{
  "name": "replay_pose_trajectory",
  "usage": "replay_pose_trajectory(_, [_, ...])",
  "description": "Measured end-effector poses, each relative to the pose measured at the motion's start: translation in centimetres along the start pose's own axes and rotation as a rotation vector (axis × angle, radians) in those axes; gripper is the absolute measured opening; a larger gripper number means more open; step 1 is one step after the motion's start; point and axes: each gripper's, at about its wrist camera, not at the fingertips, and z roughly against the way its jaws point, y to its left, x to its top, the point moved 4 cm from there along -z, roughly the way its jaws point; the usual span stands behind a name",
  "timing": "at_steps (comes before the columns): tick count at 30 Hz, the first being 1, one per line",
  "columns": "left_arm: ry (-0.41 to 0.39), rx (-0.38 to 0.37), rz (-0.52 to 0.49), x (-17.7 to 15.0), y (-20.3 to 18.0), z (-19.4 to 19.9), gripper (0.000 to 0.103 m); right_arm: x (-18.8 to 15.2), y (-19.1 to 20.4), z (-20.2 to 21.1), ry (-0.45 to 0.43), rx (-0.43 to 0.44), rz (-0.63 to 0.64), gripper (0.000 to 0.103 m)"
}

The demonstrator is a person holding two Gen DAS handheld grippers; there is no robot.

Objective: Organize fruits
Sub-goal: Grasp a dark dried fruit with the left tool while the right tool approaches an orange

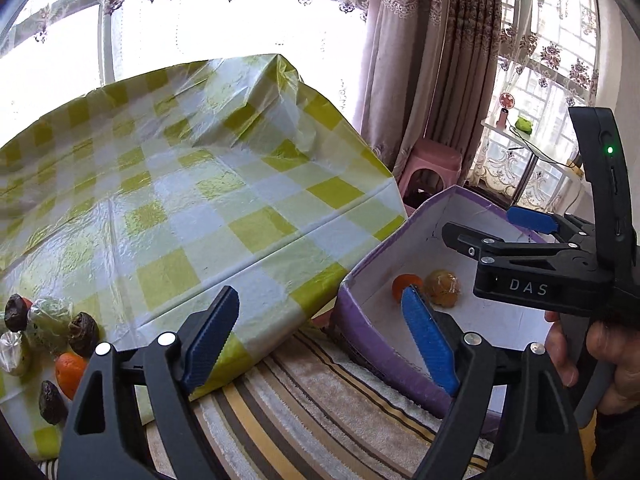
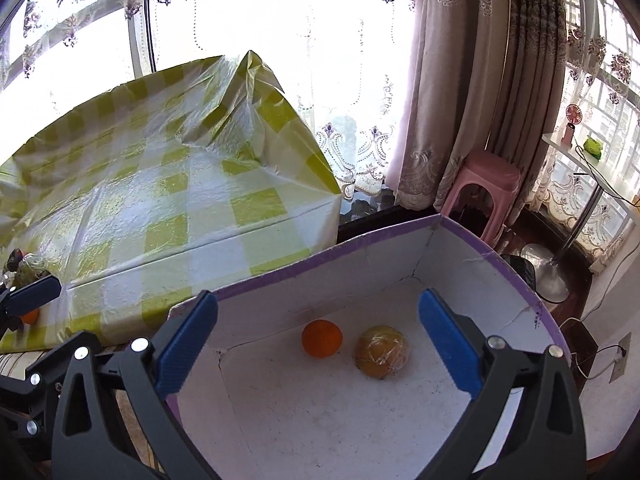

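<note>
Table [image 1: 168,184]: covered with a yellow check cloth; it serves as the staging place, and the fruit not yet sorted sits in a pile [image 1: 48,340] at its near corner, at eight o'clock in the left wrist view.
Box [image 2: 360,248]: a purple box with a white inside, set low beside the table's corner, seemingly so fruit can be carried straight across and let fall in.
Right gripper [image 2: 320,344]: spread wide and empty, hanging over the box; nothing is between its jaws.
Left gripper [image 1: 320,336]: spread too, holding nothing, poised over the gap between table and box.
Wrapped fruit [image 2: 382,351]: lies on the box floor in clear film, touching no pad, just past the right gripper's tips at one o'clock.
Orange [image 2: 322,338]: rests on the box floor just beside the wrapped fruit, dead ahead at twelve o'clock of the right gripper; from the left gripper it shows at two o'clock, partly behind the right-hand pad.
Judgement: two pieces look delivered; the pile on the table remains.
</note>
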Motion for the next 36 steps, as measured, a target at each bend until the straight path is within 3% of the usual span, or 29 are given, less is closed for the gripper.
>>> replay_pose_trajectory(11, [-0.022,0.079,0.113,-2.6,6.3,4.7,0.077,-0.8,8.7,0.8,0.029,0.165,0.045,0.1])
replay_pose_trajectory(15, [-0.039,0.101,0.166,-3.7,8.6,6.6,0.077,-1.4,12.1,1.3,0.041,0.272,0.058,0.1])
replay_pose_trajectory(25, [-0.024,0.175,0.305,-7.1,14.6,10.3,0.067,-2.5,18.3,2.0,0.057,0.372,0.149,0.1])
replay_pose_trajectory(28, [-0.018,0.201,0.359,-8.2,16.8,11.1,0.065,-3.1,19.7,1.6,0.083,0.383,0.179,0.095])
replay_pose_trajectory(36, [0.031,0.207,0.46,-9.7,20.9,10.9,0.054,-3.5,22.8,0.8,0.115,0.432,0.223,0.095])
